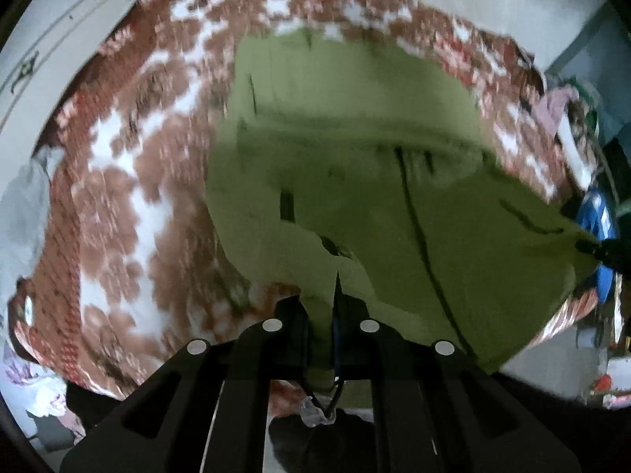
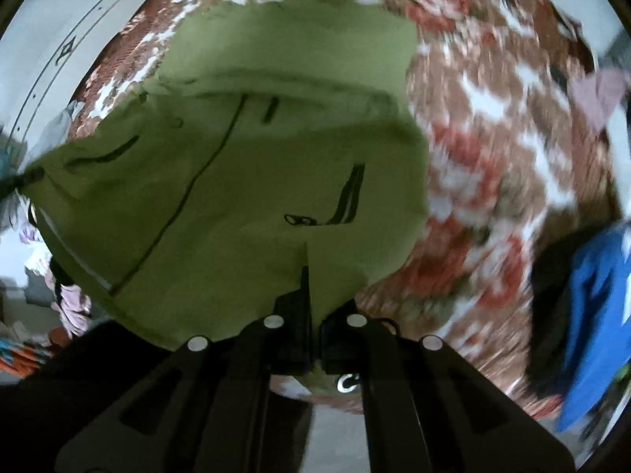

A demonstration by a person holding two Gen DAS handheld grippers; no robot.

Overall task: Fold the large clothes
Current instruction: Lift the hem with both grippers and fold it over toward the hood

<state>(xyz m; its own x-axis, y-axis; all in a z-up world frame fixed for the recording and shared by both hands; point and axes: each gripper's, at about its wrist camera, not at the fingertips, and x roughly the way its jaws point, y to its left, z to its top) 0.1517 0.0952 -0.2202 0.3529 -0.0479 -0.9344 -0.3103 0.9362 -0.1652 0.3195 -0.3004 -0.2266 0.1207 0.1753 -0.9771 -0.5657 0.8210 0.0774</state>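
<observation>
An olive green jacket (image 1: pixel 355 126) with dark zips lies partly spread on a bed with a red, brown and white patterned cover (image 1: pixel 130 165). My left gripper (image 1: pixel 333 299) is shut on a bunched edge of the jacket and holds it lifted. My right gripper (image 2: pixel 311 303) is shut on another edge of the same jacket (image 2: pixel 244 165). The right gripper's tip also shows at the far right of the left wrist view (image 1: pixel 603 250), and the left gripper's tip shows at the far left of the right wrist view (image 2: pixel 23 179), both holding jacket corners.
A blue garment (image 2: pixel 591 315) and dark clothing lie at the bed's right side. A pinkish cloth (image 2: pixel 595 94) sits at the far right edge. A white wardrobe door (image 1: pixel 59 39) stands at the left. More clothes (image 2: pixel 71 307) lie on the floor at lower left.
</observation>
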